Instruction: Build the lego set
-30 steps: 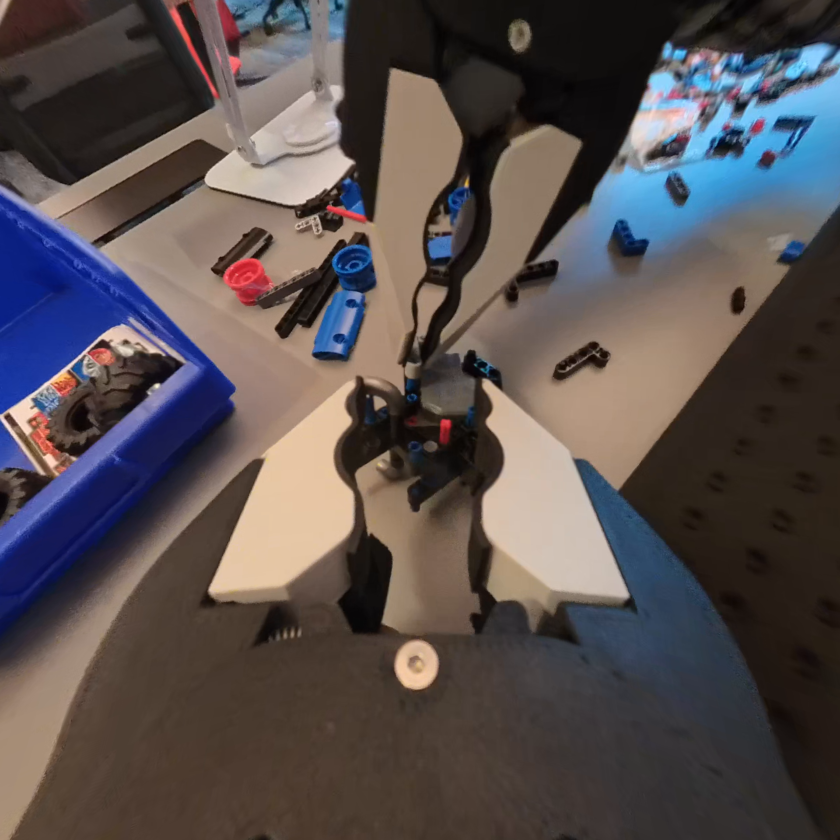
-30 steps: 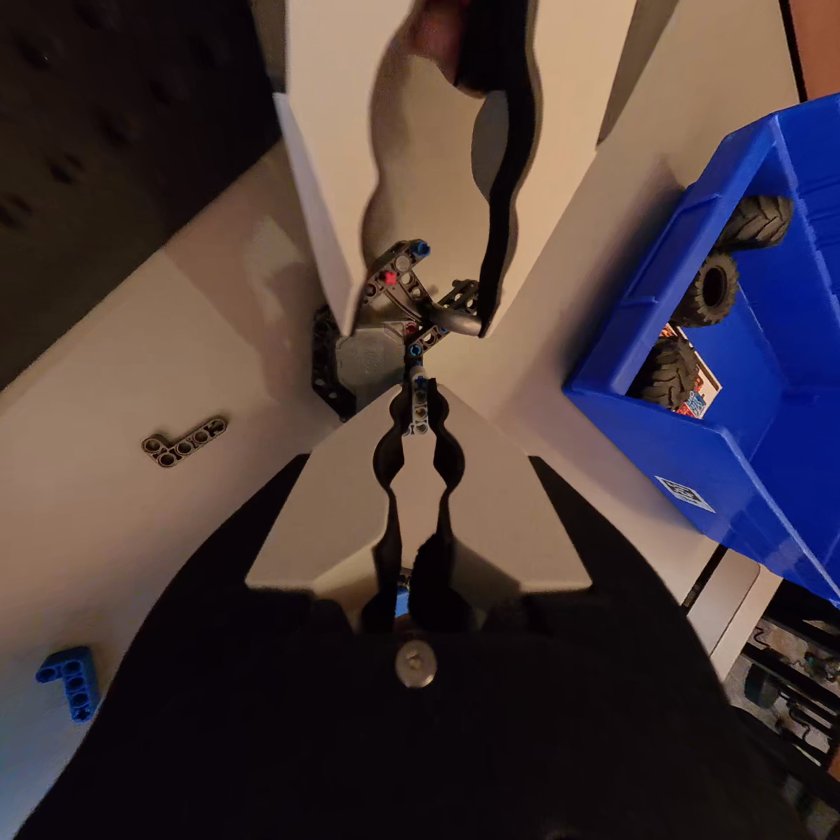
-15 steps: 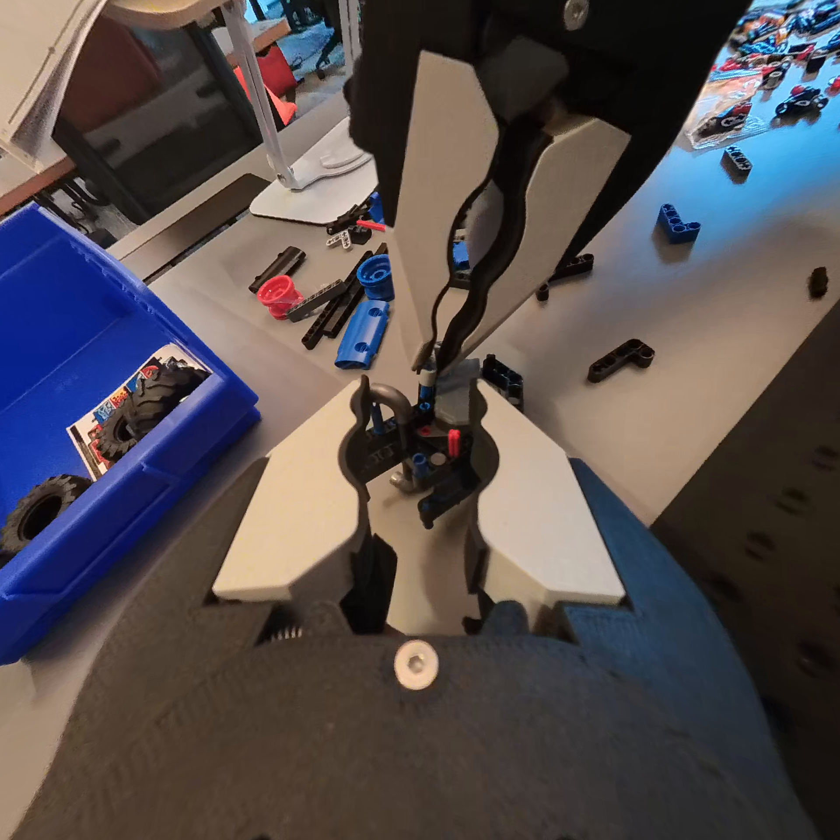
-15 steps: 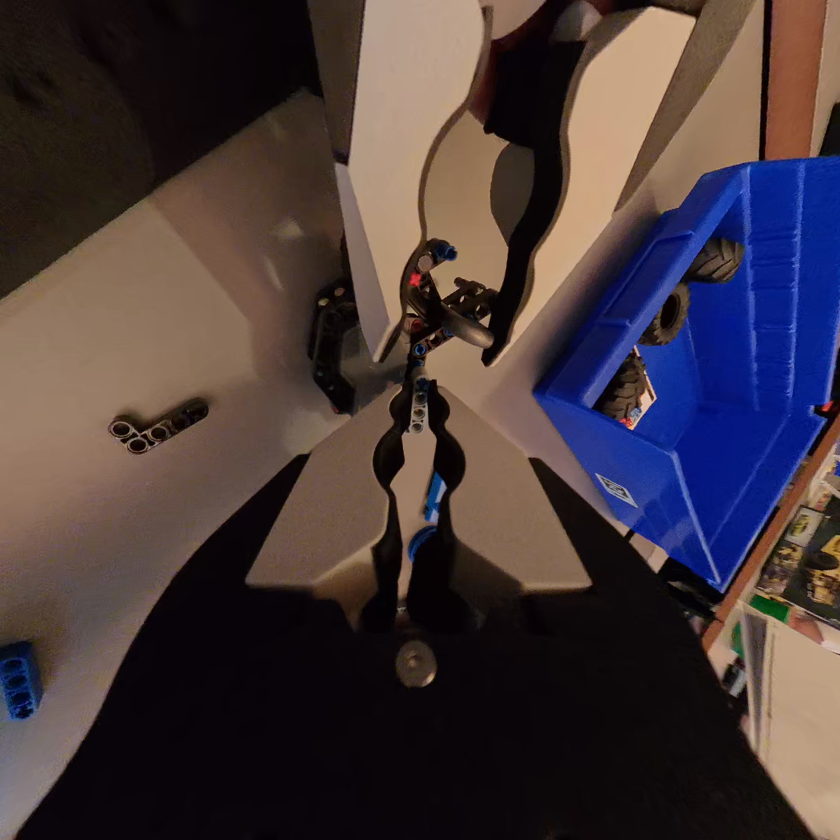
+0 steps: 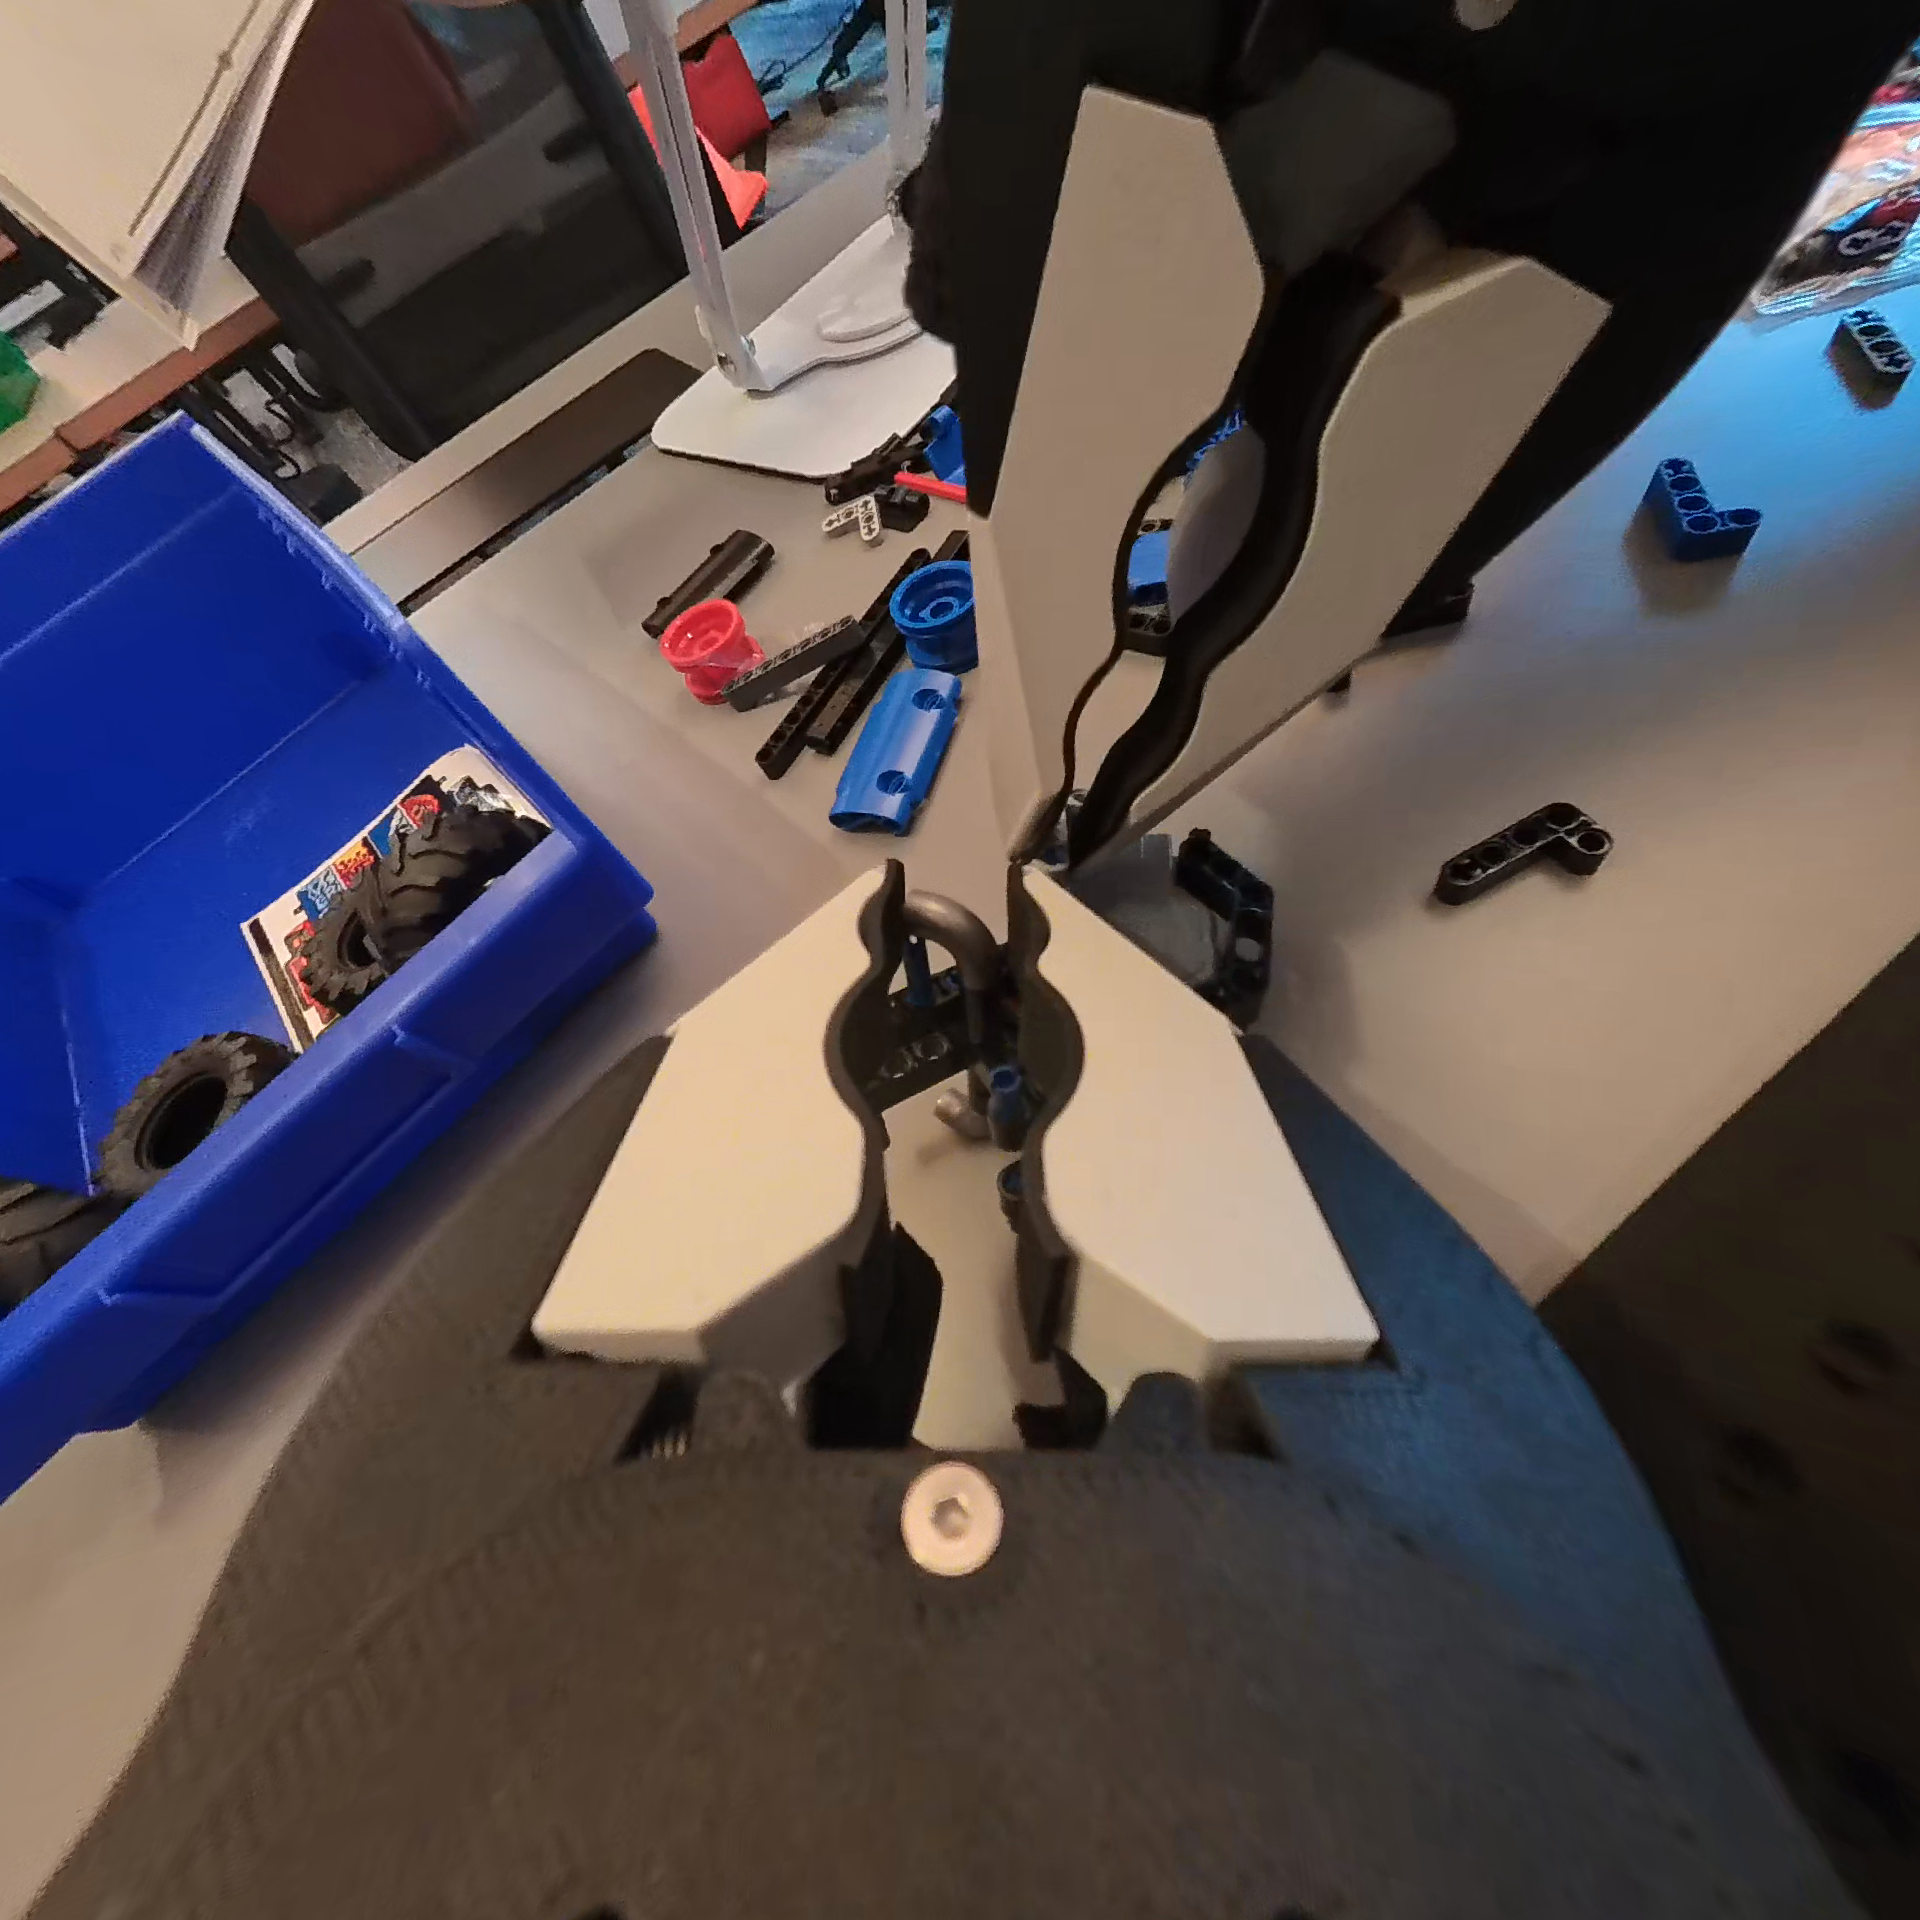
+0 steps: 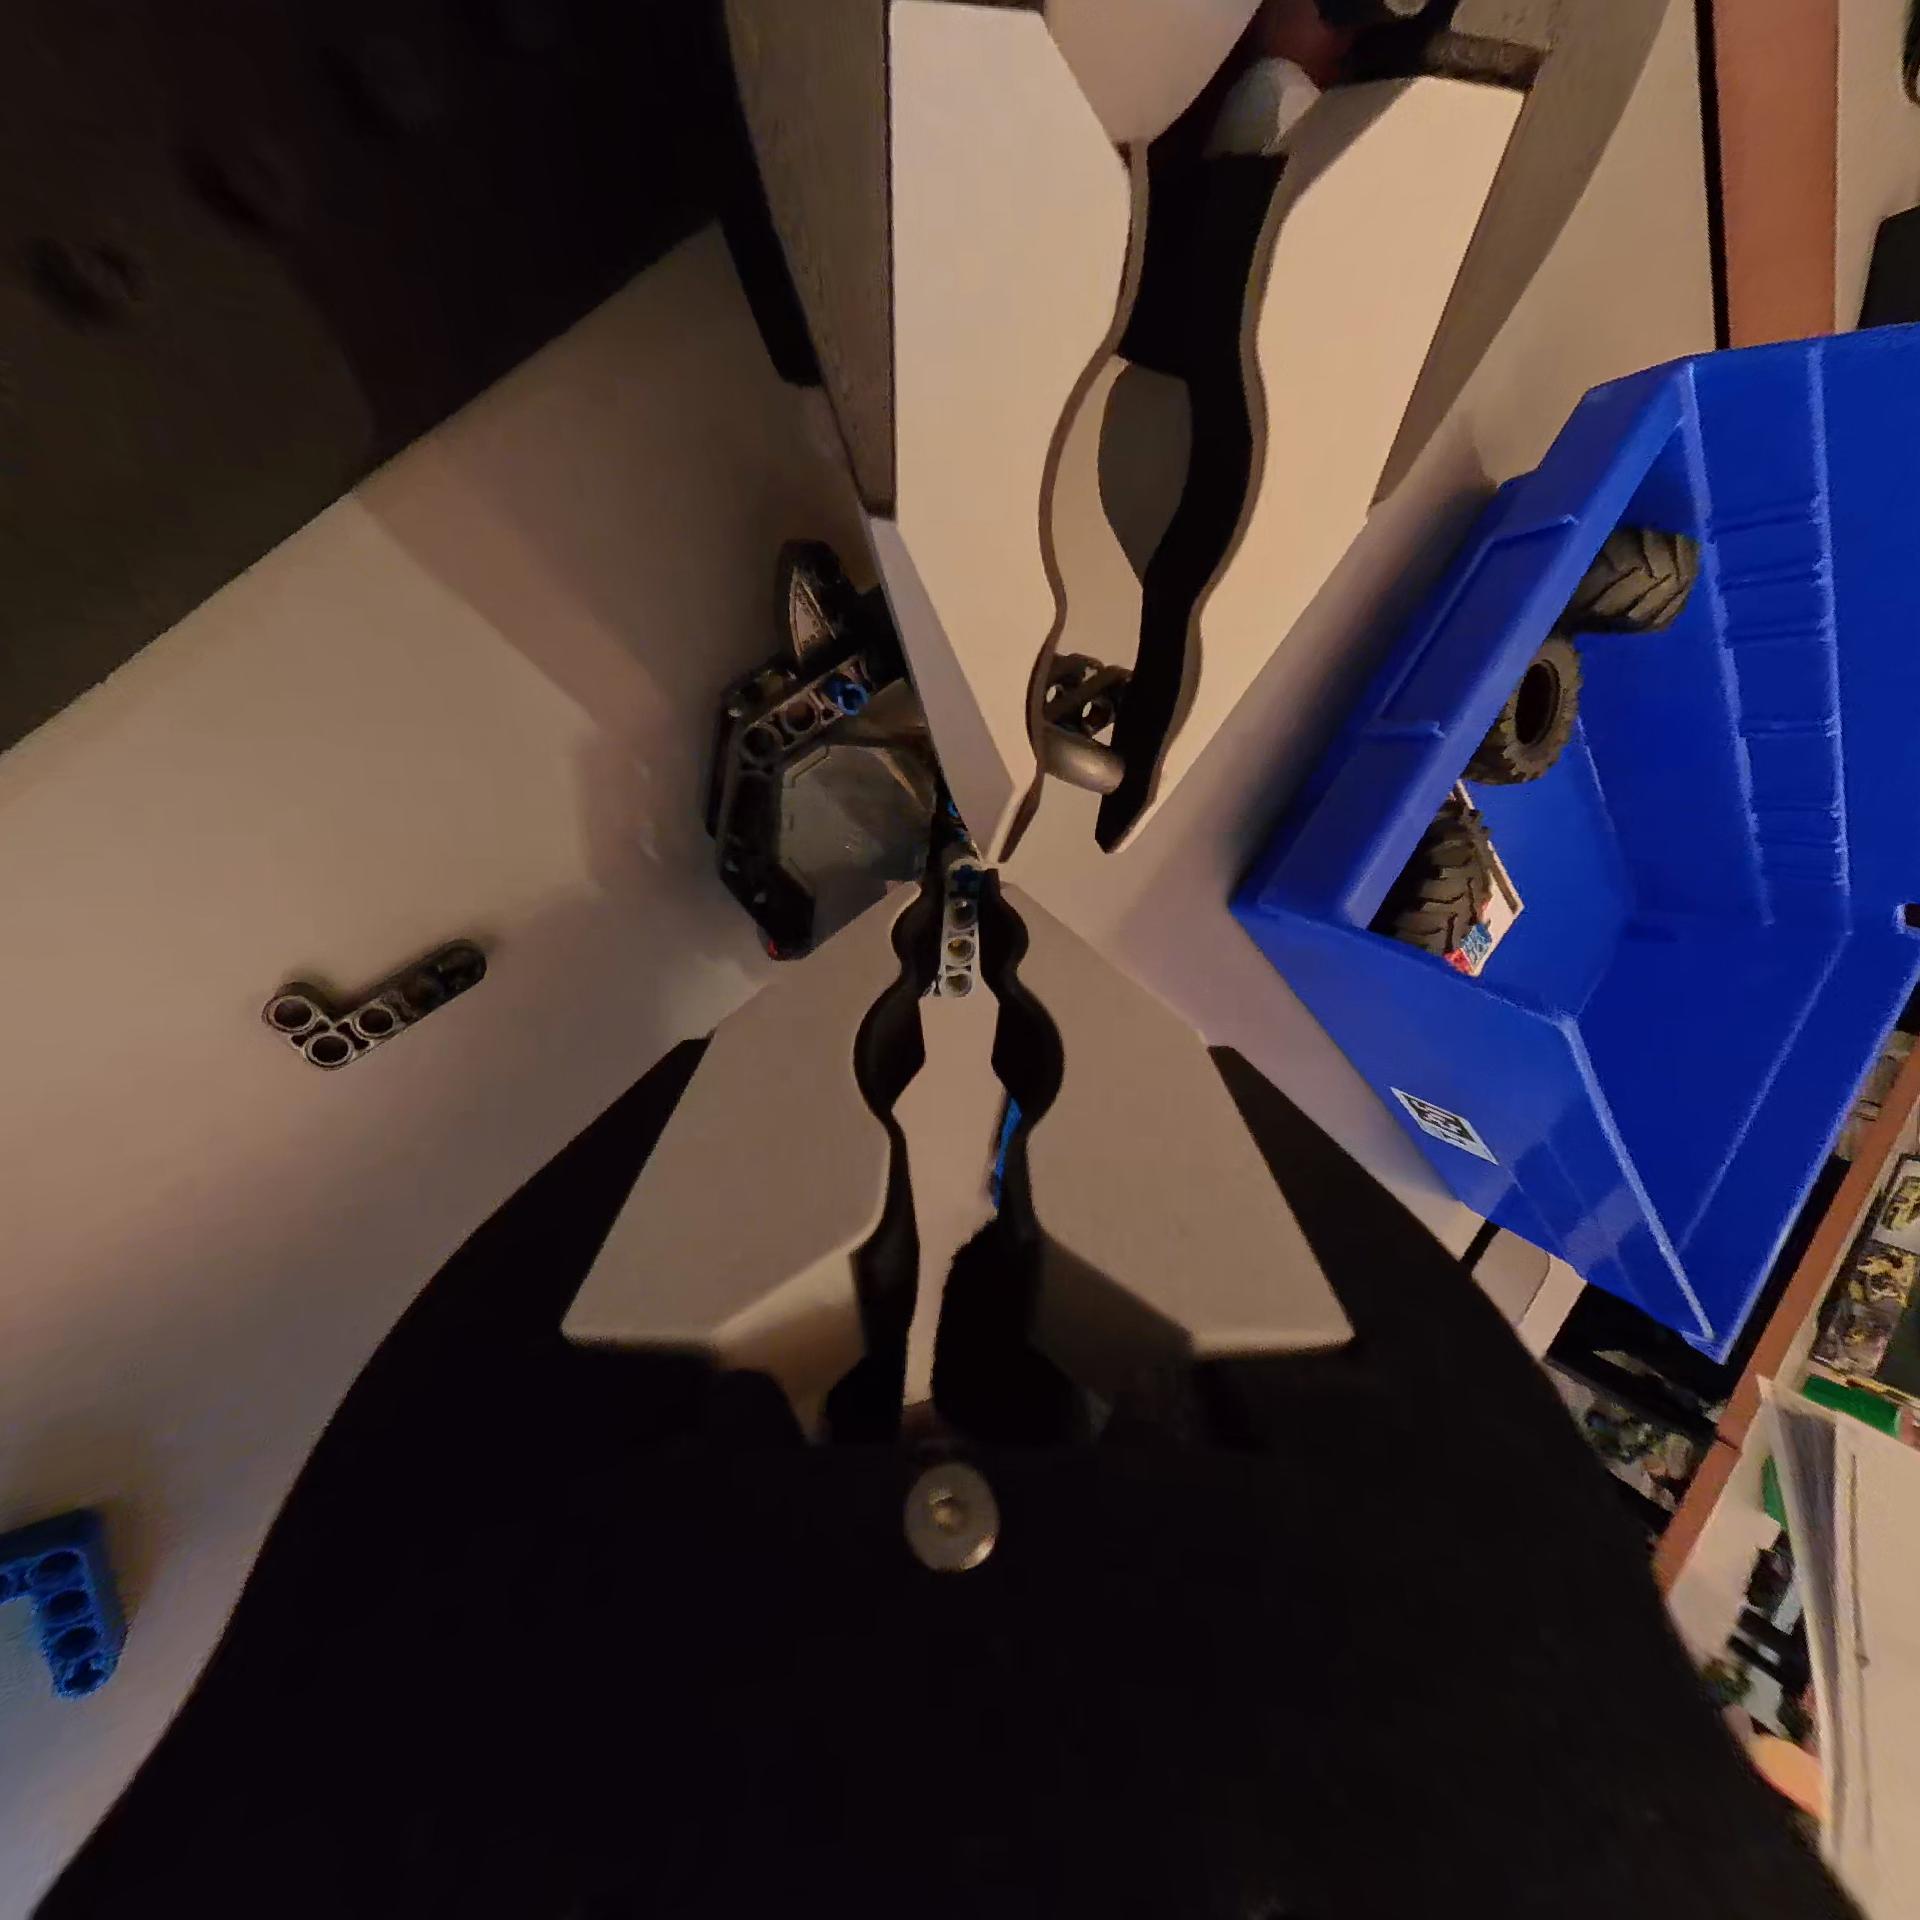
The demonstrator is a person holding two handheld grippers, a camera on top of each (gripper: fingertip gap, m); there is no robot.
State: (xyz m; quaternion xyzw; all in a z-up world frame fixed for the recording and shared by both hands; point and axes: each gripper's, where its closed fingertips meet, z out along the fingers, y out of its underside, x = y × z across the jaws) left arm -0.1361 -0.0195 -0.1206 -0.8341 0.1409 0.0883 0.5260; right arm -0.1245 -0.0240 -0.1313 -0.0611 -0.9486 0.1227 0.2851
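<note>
Left gripper (image 5: pixel 951 904) pinched the lego assembly (image 5: pixel 940 1023) above the table (image 5: pixel 1455 1018). Right gripper (image 6: pixel 961 883) pinched a grey beam (image 6: pixel 958 940), its tip at the assembly, beside the blue bin (image 6: pixel 1683 935).

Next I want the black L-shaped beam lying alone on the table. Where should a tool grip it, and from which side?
Grip the black L-shaped beam across its long arm, coming straight down from above. It lies flat on the table with bare surface all round, so the fingers can straddle the narrow arm. The bent corner is wider and would likely twist in the grip.
</note>
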